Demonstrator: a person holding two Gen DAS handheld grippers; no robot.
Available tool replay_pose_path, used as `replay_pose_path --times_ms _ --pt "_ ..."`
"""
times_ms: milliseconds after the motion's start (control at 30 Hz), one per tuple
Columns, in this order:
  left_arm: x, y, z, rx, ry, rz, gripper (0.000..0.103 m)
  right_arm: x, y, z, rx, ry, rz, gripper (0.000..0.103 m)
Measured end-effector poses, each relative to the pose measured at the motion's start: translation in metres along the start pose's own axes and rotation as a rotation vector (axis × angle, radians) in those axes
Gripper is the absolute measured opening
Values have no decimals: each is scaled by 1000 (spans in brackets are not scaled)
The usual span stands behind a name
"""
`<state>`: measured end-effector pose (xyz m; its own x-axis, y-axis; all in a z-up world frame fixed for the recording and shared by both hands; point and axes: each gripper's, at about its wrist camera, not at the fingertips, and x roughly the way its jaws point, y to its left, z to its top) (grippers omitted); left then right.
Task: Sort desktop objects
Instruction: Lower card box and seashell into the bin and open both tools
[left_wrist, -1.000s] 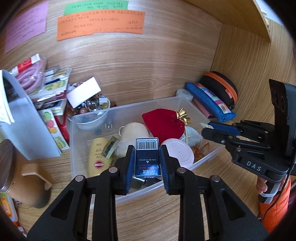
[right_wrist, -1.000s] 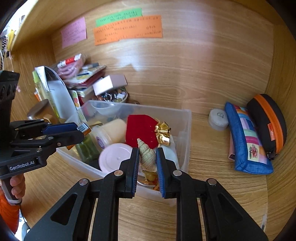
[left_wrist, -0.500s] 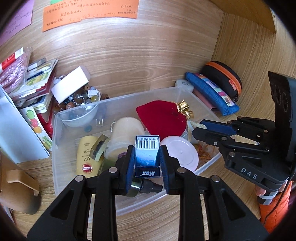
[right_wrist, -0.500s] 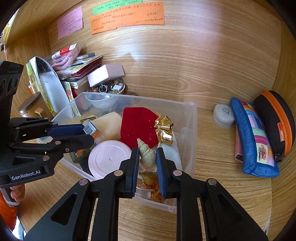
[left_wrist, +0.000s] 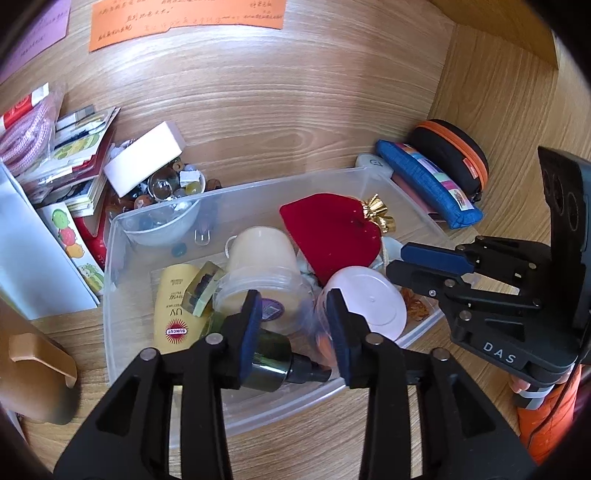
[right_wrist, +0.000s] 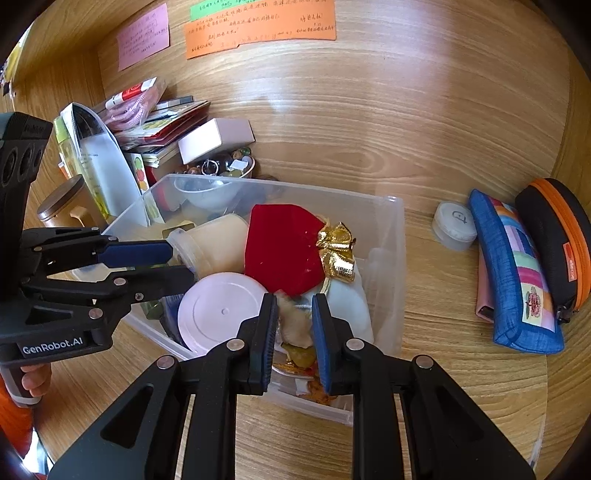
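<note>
Seashell sits between the fingers of our right gripper, inside the clear bin; the jaws stand slightly apart and we cannot tell whether the pads still press it. Our left gripper hangs open over the bin's near side, gripping nothing, with a dark green bottle just under its fingers. Beyond lie a white round lid, a cream jar and a yellow sunscreen tube. Farther back rest a red velvet pouch with a gold bow, then a clear bowl. Outside the bin, to the right, lie a blue pencil case and a black case.
</note>
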<state>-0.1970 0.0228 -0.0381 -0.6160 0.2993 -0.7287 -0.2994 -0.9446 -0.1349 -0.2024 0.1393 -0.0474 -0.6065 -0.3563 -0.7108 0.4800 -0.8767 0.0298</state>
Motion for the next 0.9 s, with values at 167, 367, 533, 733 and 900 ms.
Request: replay_pose_path --times_ms 167,367,533,733,900 --pt "-3 -2 -1 2 -5 18 45 -5 1 0 -3 -18 -12 32" --pt "-17 -5 0 18 -45 48 55 -16 3 3 -8 -52 -30 38" --pt "-34 -6 -2 25 -99 106 74 -31 7 3 -5 -93 -52 51" --pt "-56 -6 -9 16 -149 222 91 -53 13 1 -3 -147 -91 67" --pt "-75 -8 -20 11 -196 312 96 -72 18 -4 2 -189 -129 81"
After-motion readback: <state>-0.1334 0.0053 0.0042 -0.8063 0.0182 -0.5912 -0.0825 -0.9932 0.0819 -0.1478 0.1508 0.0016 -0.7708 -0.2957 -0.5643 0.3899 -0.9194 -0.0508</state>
